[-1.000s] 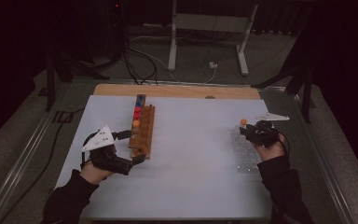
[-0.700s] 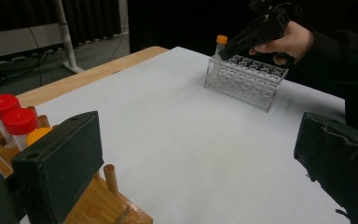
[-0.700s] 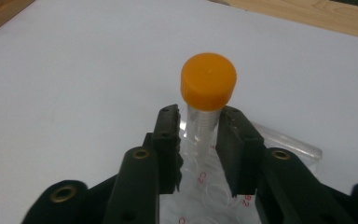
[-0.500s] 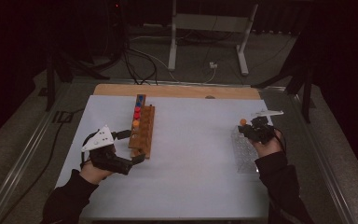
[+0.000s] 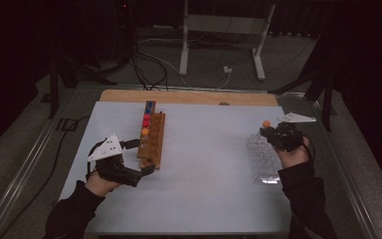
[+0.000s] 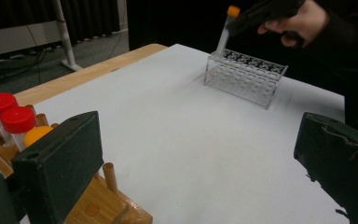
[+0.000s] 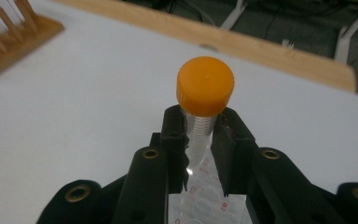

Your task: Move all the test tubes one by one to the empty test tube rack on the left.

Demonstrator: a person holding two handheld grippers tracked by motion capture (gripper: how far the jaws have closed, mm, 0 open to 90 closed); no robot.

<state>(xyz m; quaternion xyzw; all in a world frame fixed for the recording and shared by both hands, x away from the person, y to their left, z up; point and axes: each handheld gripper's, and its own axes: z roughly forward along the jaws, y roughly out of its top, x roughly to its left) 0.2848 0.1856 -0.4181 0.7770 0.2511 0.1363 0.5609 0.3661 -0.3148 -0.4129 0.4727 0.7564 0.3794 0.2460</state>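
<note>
My right gripper [image 5: 273, 133] is shut on a clear tube with an orange cap [image 7: 205, 86], holding it upright over the far end of the clear plastic rack [image 5: 263, 160]. The same orange-capped tube [image 6: 228, 23] hangs above that clear rack [image 6: 245, 76] in the left gripper view. My left gripper [image 5: 146, 169] is open beside the near end of the wooden rack [image 5: 154, 144]. That wooden rack [image 6: 100, 205] holds red-capped tubes [image 6: 10, 121], a blue-capped tube [image 5: 149, 106] and an orange-capped tube [image 6: 36, 135], with bare pegs at its near end.
The white mat [image 5: 204, 164] lies on the table with a wooden strip [image 5: 189, 97] along its far edge. A white stand's legs [image 5: 219, 45] and cables lie on the floor beyond. Metal rails run along both sides of the table.
My right gripper has edged slightly left and forward with the orange-capped tube over the clear rack. The left gripper has stayed where it was.
</note>
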